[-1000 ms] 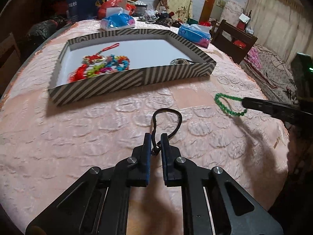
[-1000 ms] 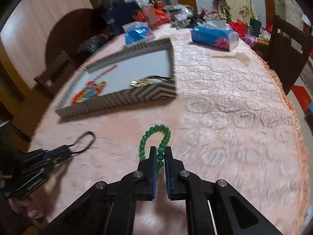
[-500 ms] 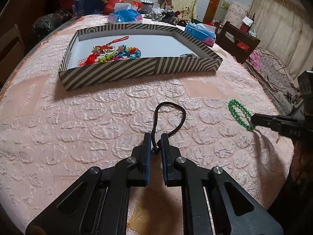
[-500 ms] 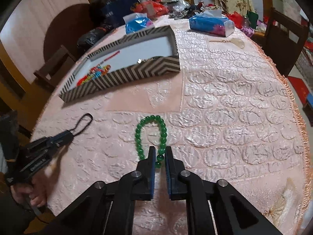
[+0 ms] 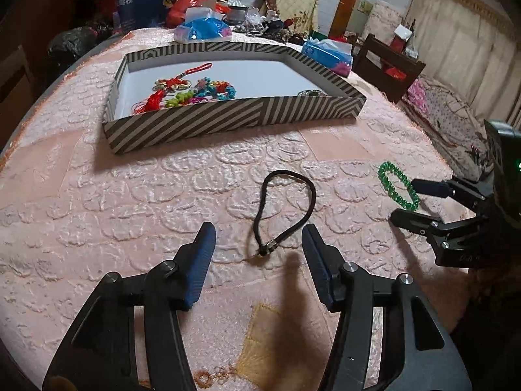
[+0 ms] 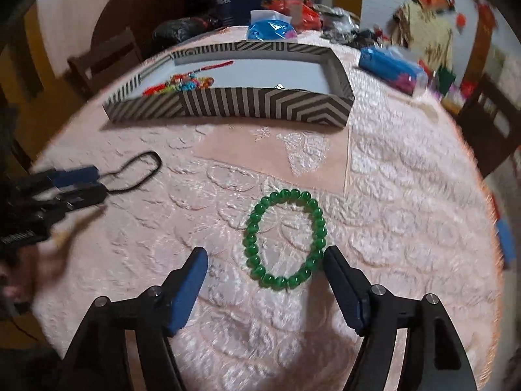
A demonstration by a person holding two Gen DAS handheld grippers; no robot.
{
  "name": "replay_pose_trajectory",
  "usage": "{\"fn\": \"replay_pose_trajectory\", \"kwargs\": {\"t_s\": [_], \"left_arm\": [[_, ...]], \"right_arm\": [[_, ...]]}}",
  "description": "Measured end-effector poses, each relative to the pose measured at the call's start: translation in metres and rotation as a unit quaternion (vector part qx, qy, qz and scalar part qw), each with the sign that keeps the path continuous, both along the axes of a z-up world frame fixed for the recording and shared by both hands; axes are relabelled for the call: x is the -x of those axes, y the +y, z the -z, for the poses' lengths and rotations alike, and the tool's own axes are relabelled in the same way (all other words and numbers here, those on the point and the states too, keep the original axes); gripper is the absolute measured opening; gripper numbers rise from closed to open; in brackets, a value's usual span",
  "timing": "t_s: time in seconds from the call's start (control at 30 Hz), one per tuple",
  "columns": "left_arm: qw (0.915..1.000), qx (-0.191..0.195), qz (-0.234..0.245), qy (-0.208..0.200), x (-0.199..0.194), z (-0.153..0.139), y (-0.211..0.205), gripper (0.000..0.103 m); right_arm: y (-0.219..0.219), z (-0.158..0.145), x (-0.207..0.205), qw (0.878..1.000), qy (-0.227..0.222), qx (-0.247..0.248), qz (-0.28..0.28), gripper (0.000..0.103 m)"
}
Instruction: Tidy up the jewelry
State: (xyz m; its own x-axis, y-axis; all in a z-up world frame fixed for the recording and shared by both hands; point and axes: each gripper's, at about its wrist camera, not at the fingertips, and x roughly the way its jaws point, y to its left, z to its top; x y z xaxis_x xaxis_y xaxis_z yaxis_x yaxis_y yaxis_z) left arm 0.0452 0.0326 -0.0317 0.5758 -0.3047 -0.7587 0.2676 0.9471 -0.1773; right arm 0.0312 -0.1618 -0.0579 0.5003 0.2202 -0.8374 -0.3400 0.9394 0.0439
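Jewelry lies in two places: some inside the striped tray point(image 5: 228, 120), and two loose pieces on the pink embossed cloth of the table point(image 5: 97, 195) in front of it.

In the left wrist view, the left gripper point(image 5: 259, 239) has its jaws opening, well apart, with the black cord bracelet point(image 5: 283, 208) lying flat on the cloth between and just ahead of them; neither pad touches it, and its small metal clasp sits at the near end. Inside the tray this view shows a red knotted tassel charm point(image 5: 169, 88) and a multicoloured bead bracelet point(image 5: 208, 91) towards the left, and a silvery piece point(image 5: 309, 93) by the right wall. At the right edge, the right gripper point(image 5: 403, 200) appears from the side, spread around the near end of the green bead bracelet point(image 5: 397, 189).

In the right wrist view, the right gripper point(image 6: 263, 267) is likewise opening, jaws wide. The green bead bracelet point(image 6: 285, 238) rests on the cloth as a full ring; its right side lies just beside the right finger, and contact cannot be judged. This view is blurred, so the tray point(image 6: 260, 106) contents read only as coloured patches. The left gripper point(image 6: 97, 181) shows at the far left, with the black cord bracelet point(image 6: 143, 172) looping beyond its tips and part of a hand point(image 6: 13, 280) below it.
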Motion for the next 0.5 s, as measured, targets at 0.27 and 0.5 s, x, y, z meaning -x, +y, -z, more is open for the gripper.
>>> {"fn": "replay_pose_trajectory", "kwargs": {"t_s": [0.27,0.5], "left_arm": [[0.9996,-0.026,0.011,0.004,0.001,0.001,-0.020,0.009],[0.9998,-0.001,-0.011,-0.017,0.009,-0.023,-0.008,0.009]], "right_arm": [[-0.010,-0.005,-0.003,1.000,-0.004,0.001,0.020,0.030],[-0.037,-0.017,-0.003,0.995,0.002,-0.067,0.069,0.007]]}}
